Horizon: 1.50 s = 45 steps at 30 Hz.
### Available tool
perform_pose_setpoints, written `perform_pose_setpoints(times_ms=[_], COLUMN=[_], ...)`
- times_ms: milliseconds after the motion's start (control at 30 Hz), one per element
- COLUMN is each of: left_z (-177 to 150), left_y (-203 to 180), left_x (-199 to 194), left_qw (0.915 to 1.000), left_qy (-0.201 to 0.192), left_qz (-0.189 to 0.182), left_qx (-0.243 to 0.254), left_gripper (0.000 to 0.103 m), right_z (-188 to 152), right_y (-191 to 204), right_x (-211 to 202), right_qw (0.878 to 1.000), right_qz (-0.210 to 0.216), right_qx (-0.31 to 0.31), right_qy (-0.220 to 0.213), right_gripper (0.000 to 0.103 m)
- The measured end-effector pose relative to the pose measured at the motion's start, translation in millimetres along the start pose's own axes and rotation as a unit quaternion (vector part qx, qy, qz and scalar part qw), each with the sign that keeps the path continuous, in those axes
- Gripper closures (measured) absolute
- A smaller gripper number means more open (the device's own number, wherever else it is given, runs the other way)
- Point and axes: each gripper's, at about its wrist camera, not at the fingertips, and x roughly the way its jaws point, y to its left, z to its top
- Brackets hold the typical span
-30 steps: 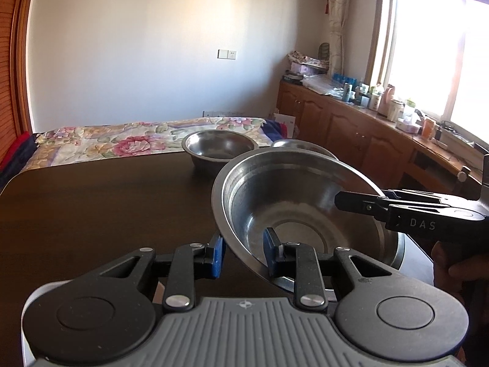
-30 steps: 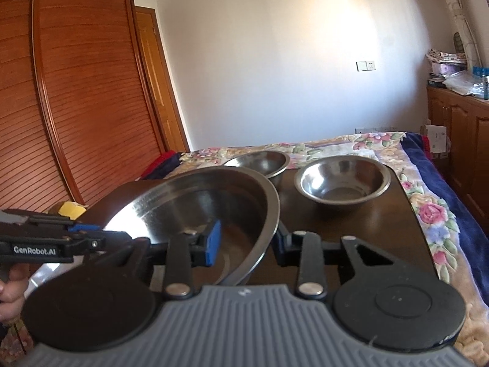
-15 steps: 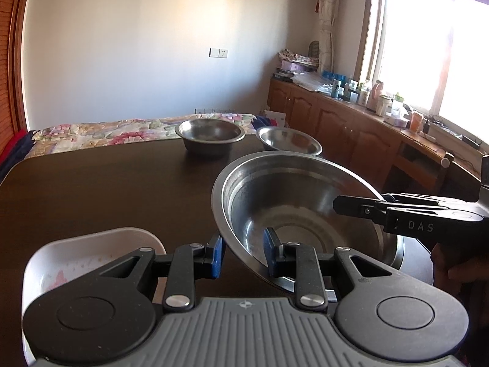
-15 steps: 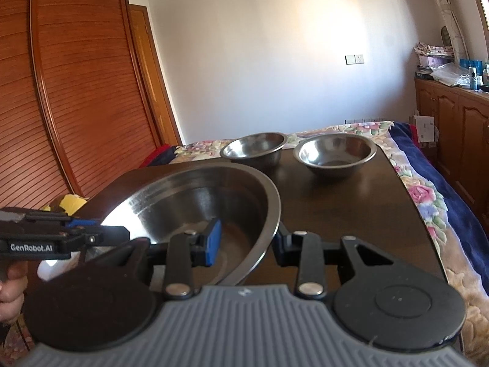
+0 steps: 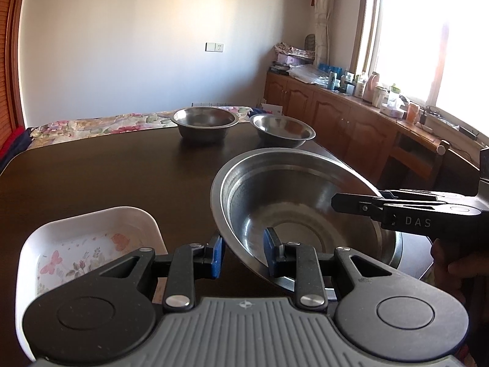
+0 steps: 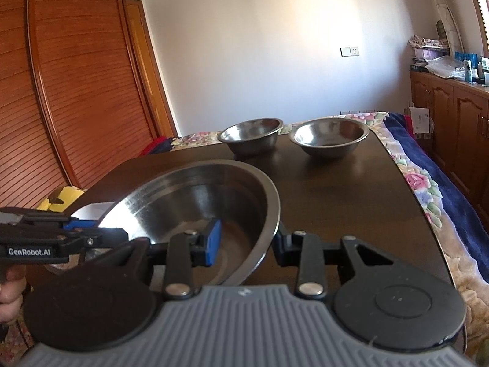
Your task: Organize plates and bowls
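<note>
A: Start at the left gripper (image 5: 241, 253). Its blue pads straddle the near rim of the large steel bowl (image 5: 293, 208), one pad outside the wall, one inside, nipping the rim between them.

B: And the right gripper (image 6: 244, 241) does the same on the opposite side. Blue pad inside the bowl, the black finger (image 6: 282, 244) outside, the rim pinched between.

A: So two grips, one bowl. From the left camera the right tool comes in from the right edge, level across the far rim, with a hand (image 5: 455, 266) wrapped round its handle.

B: From the right camera the mirror of that: the left tool pokes in from the left edge, a thumb (image 6: 10, 287) showing below it.

A: Both tools point forward and a little downward, over the dark table (image 5: 107, 177).

B: The bowl sits tilted in each view, near rim lower. Whether its base touches the table, I can't tell.

A: Moving outward. Just left of the left gripper, a white rectangular dish (image 5: 85, 244) with a floral print lies on the table, close to the bowl but apart from it.

B: At the far edge, two smaller steel bowls side by side: a deeper bowl (image 5: 204, 122) on the left, a shallower bowl (image 5: 282, 130) on the right, well away from the held one.

A: Beyond the table, a floral bedspread (image 6: 421, 189), and wooden cabinets (image 5: 336, 113) under the window.
</note>
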Motion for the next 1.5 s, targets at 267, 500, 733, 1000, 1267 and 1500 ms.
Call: perform_pose_setpoints(times_ms=[267, 500, 733, 1000, 1267, 1500], left_z=[-6.3, -8.2, -8.3, -9.9, -2.3, 12.0], left_y=[-0.8, 0.2, 1.6, 3.3, 11.2, 21.1], left_x=[2.8, 6.9, 7.6, 7.6, 1.4, 2.5], left_qw=[0.9999, 0.9998, 0.9999, 0.9999, 0.9998, 0.9992], left_qy=[0.011, 0.018, 0.016, 0.008, -0.008, -0.019], left_qz=[0.005, 0.005, 0.001, 0.009, 0.018, 0.034], left_qx=[0.002, -0.001, -0.005, -0.005, -0.009, -0.006], left_gripper=[0.073, 0.073, 0.071, 0.049, 0.029, 0.01], right_z=[-3.7, -4.8, -7.0, -3.5, 12.4, 39.1], right_y=[-1.1, -0.6, -1.0, -1.9, -3.5, -3.3], right_x=[3.7, 6.1, 7.7, 8.4, -0.9, -6.2], right_qw=[1.0, 1.0, 1.0, 1.0, 1.0, 0.998], right_qz=[0.003, 0.004, 0.006, 0.004, -0.009, -0.025], right_qx=[0.003, 0.004, 0.003, -0.004, -0.023, -0.059], right_qy=[0.009, 0.014, 0.018, 0.018, 0.002, -0.018], right_gripper=[0.066, 0.065, 0.065, 0.06, 0.051, 0.027])
